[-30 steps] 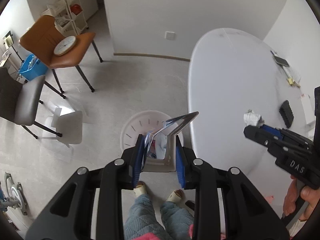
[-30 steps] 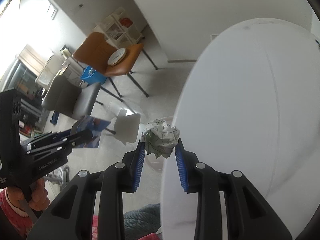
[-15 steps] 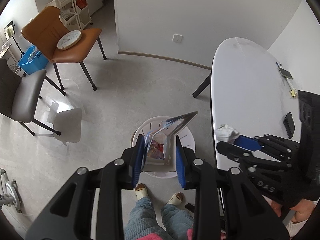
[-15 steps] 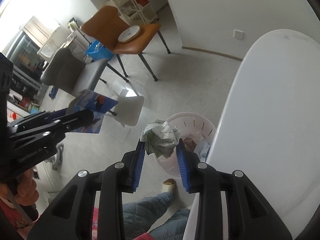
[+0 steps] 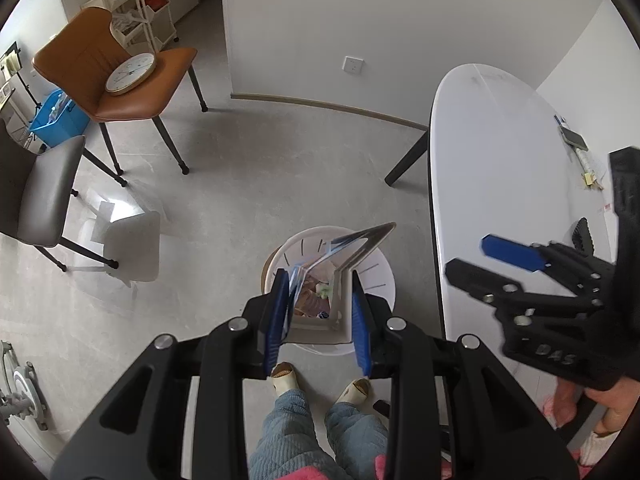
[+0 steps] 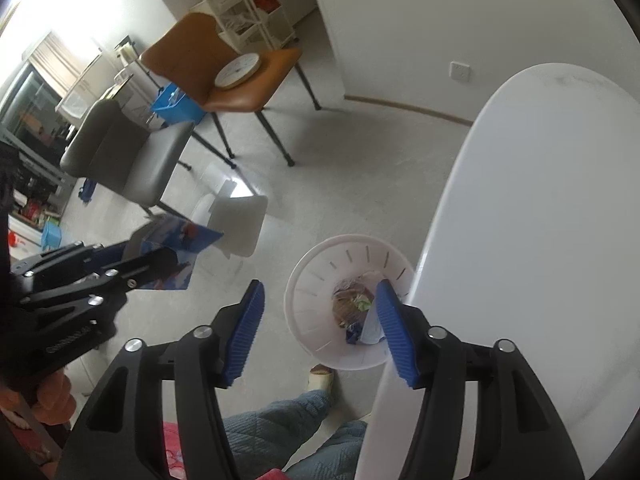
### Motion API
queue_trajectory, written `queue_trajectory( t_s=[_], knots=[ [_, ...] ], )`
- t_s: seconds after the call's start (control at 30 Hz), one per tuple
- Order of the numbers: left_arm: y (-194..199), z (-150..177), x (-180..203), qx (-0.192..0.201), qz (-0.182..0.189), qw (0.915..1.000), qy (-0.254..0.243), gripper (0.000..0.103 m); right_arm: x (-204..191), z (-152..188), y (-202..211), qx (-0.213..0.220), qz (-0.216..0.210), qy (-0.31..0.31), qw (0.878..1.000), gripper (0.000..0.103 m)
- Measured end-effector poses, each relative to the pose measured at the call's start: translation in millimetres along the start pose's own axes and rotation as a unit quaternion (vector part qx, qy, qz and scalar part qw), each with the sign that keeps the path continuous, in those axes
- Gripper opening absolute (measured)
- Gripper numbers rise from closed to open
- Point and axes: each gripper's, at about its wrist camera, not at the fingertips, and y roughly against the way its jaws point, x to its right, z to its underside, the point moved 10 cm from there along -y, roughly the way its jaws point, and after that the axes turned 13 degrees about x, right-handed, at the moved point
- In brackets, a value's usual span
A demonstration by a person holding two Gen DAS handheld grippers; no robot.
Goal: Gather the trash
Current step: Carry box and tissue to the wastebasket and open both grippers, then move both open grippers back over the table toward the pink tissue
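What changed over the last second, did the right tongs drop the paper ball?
Yes. The right tongs swung off the table to above the bin, opened and let the paper ball go; they are empty now. The left tongs stay shut on the carton above the bin.

Left gripper (image 5: 318,316) clamped on a flattened carton (image 5: 340,276), right gripper (image 6: 320,328) spread wide, its 2 fingers holding nothing.

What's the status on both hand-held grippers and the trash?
Left hand-held gripper shut on carton above bin. Right hand-held gripper open, holding nothing. Path clear.
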Motion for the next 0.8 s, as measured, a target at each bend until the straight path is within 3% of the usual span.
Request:
queue_trajectory(
  t_s=[0.33,0.37,0.5,0.7,0.8],
  knots=[
    [-20.4,6.9,20.1,-0.022,0.021,0.9993,-0.023,0.034,31.6,-20.4,59.6,0.059,0.041,-0.034,0.997,0.078],
    [-22.8,7.8,22.3,-0.025,0.024,0.9991,-0.024,0.038,33.4,-20.1,62.4,0.06,0.043,-0.035,0.997,0.079],
    [-30.1,11.4,31.6,-0.035,0.029,0.9987,-0.023,0.073,45.2,-19.7,73.6,0.068,0.053,-0.045,0.995,0.079],
    [-26.7,6.5,49.1,-0.026,0.037,0.9986,-0.029,0.087,60.8,-12.9,86.8,0.072,0.063,-0.061,0.994,0.079],
    [-20.2,3.3,53.4,-0.019,0.042,0.9986,-0.025,0.088,64.5,-10.0,90.0,0.073,0.067,-0.062,0.993,0.083]
  ],
)
